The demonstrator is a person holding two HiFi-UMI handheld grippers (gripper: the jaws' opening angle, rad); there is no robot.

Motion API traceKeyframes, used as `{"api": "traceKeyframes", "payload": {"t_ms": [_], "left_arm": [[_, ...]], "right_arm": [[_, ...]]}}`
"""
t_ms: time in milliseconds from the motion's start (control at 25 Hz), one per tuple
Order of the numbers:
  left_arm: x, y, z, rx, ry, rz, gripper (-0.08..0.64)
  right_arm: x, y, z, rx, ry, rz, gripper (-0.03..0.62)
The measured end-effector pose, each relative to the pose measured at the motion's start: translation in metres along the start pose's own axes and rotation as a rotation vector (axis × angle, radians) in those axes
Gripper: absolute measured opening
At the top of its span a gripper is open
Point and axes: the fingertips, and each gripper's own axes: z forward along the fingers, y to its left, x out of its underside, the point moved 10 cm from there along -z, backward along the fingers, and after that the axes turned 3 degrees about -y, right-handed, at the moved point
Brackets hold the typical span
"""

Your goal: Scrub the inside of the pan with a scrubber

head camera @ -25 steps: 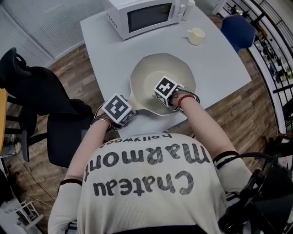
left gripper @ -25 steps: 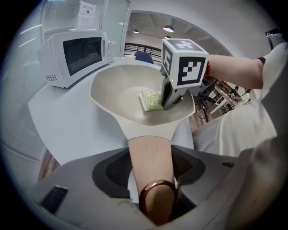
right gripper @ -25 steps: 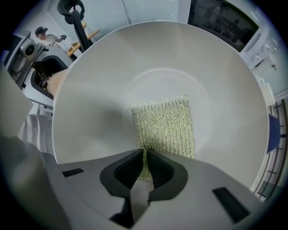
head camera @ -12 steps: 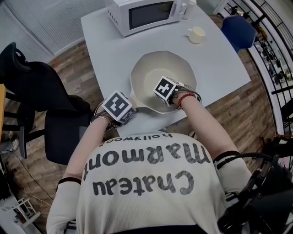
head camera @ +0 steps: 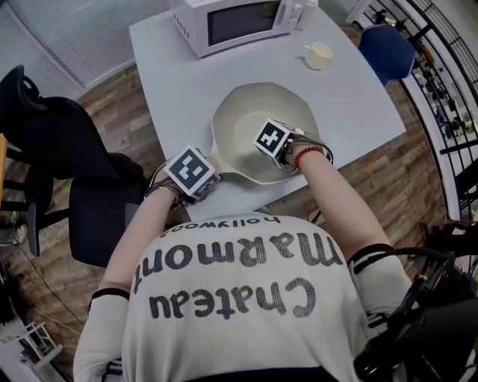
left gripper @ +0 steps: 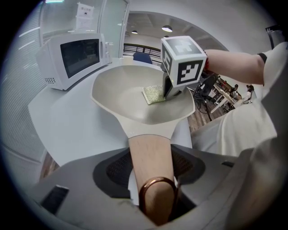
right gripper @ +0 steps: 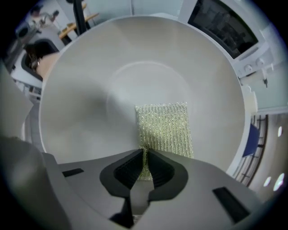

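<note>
You are bracing the pan (right gripper: 90,85) by its wooden handle (left gripper: 150,146). The left gripper (left gripper: 150,173) is clamping it with jaws set wide. The right gripper (right gripper: 145,157) is pinching the scrubber (right gripper: 165,130) by its edge, jaws almost closed. The scrubber is lying flat on the pan's floor, just off its centre. Be pressing downward evenly, working in overlapping circles toward the pan's sloped wall, and be holding the handle firm so the pan is not sliding.

Two grippers, left gripper (left gripper: 152,179) and right gripper (right gripper: 145,162); one pan (head camera: 250,112); one scrubber (right gripper: 164,130); one microwave (head camera: 231,22); one cup (head camera: 317,56); one table (head camera: 172,74); two chairs (head camera: 45,142) (head camera: 385,45).
</note>
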Motion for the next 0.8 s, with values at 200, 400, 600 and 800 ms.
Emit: {"api": "traceKeyframes", "payload": {"t_ms": [200,400,600,800], "left_arm": [[-0.001,0.0,-0.003,-0.015,-0.001,0.009,0.249],[0.0,-0.002,-0.002,-0.001,-0.001,0.001,0.249],[-0.007,0.0,-0.001,-0.009,-0.064,0.038,0.249],[0.004,-0.004,-0.003,0.008,0.019,-0.015,0.249]], "right_arm": [[0.017,-0.025,-0.013,0.146,0.032,-0.068,0.034],[0.024,-0.047,-0.03,0.224,-0.064,-0.059,0.035],[0.026,-0.053,-0.033,0.29,-0.196,-0.05,0.035],[0.03,-0.058,-0.043,0.259,-0.341,0.058,0.035]]}}
